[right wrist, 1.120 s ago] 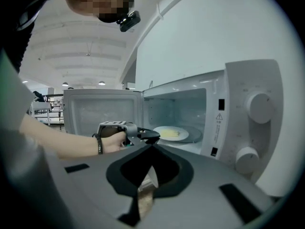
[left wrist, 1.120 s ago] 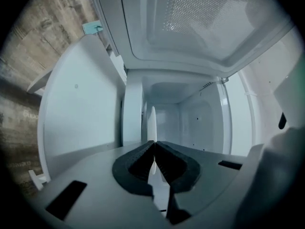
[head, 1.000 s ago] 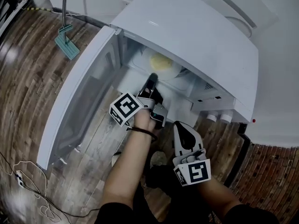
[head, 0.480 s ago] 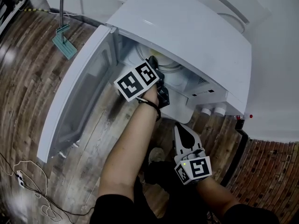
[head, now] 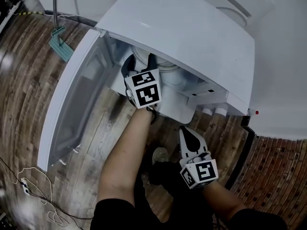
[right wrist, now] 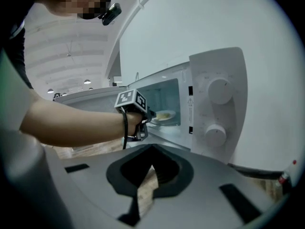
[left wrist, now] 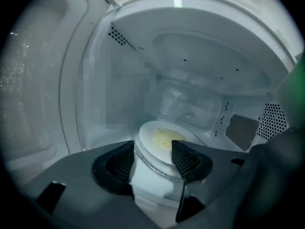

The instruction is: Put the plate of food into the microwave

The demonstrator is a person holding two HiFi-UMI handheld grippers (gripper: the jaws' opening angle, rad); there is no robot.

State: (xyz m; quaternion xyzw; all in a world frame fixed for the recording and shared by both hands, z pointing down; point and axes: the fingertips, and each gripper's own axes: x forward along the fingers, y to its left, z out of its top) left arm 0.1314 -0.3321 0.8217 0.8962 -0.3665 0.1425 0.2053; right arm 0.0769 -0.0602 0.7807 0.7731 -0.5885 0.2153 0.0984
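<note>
The white microwave (head: 192, 28) stands with its door (head: 72, 104) swung wide to the left. A white plate of yellow food (left wrist: 164, 140) rests on the glass turntable inside, and it also shows through the doorway as the plate (right wrist: 164, 115). My left gripper (left wrist: 152, 151) reaches into the cavity. Its jaws are opening: the pads stand apart on either side of the plate's near rim and do not press on it. From above, the left gripper (head: 139, 65) is half hidden under the microwave's top. My right gripper (head: 187, 132) hangs below the microwave over the floor, shut and holding nothing.
Two round knobs (right wrist: 220, 90) sit on the microwave's control panel right of the opening. Wooden plank floor (head: 29, 80) lies below, with a white cable (head: 29, 195) at lower left and a teal stand (head: 60, 44) by the door. A brick surface (head: 273, 186) is at lower right.
My left gripper has gone deeper into the microwave's cavity, and its marker cube has turned to face up. The right gripper has stayed where it was.
</note>
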